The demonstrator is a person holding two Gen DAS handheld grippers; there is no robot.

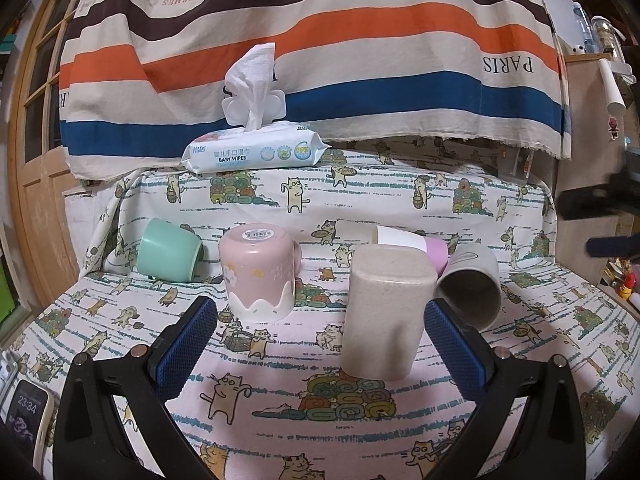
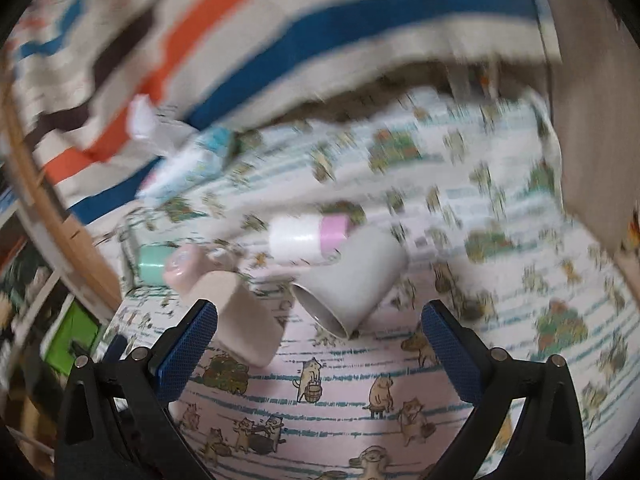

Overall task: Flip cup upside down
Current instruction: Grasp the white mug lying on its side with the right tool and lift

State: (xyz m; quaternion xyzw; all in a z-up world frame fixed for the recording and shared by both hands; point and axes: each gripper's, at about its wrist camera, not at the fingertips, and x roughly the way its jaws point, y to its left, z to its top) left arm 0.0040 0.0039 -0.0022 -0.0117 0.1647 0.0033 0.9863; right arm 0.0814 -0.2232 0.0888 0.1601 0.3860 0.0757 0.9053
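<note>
Your left gripper (image 1: 320, 316) hovers low over the cat-print cloth (image 1: 280, 364) with its blue-padded jaws spread wide and nothing between them. Just ahead, toward one o'clock, a beige speckled cup (image 1: 386, 312) stands mouth down, close to the right pad but apart from it. At eleven o'clock a pink cup (image 1: 260, 272) with a white scalloped band also stands inverted, a label on its upturned base. Farther toward ten o'clock a mint green cup (image 1: 170, 255) lies on its side. At two o'clock a grey cup (image 1: 470, 286) lies tipped with its open mouth facing you, just beside the beige one, and behind them a white and lilac cup (image 1: 412, 242) lies flat. At twelve o'clock, well back on the raised ledge, sits a pack of baby wipes (image 1: 254, 150) with one sheet pulled up, in front of a striped cloth (image 1: 320, 40). Your right gripper (image 2: 319, 322) is also wide and empty; its view is blurred, with the grey cup (image 2: 352, 280) lying at twelve o'clock, mouth toward you.
</note>
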